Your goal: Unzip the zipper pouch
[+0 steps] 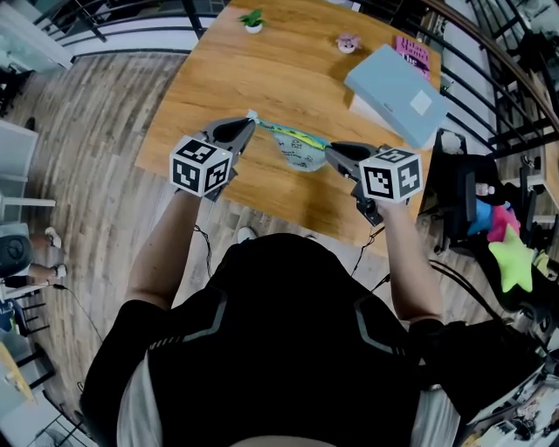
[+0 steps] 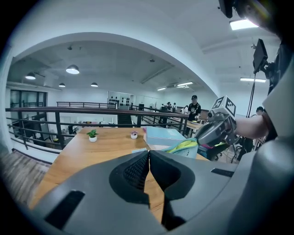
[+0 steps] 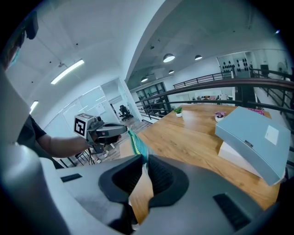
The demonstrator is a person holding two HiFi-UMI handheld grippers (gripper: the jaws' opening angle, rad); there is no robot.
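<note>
**Zipper pouch hanging stretched between two clenched hand-held grippers at the tabletop's near edge**

The zipper pouch (image 1: 300, 150) is hanging over the near edge of the wooden tabletop (image 1: 262, 74), pulled into a line between the two tools. Its green and yellow top edge is running fairly straight from one tool to the other, and its pale printed body is sagging below that line. Whether the lowest part is touching the tabletop cannot be told, nor how far the zip is standing open.

The left hand-held gripper (image 1: 249, 122) is sitting at the pouch's left end, over the tabletop's near edge. Its jaws are pressing fully together, pinching a small pale tab at that end of the pouch. The right hand-held gripper (image 1: 332, 154) is sitting at the pouch's other end, also over the near edge. Its jaws are clamping the pouch's top edge, and the teal and green strip is running straight in between its pads. Both tools are pointing forward and somewhat down toward the tabletop.

A blue-grey box (image 1: 397, 83) is lying toward the tabletop's right side, well apart from the pouch, with a pink book (image 1: 414, 52) showing behind it. A small potted plant (image 1: 253, 19) and a small pink figure (image 1: 348, 42) are standing near the tabletop's far edge.
</note>
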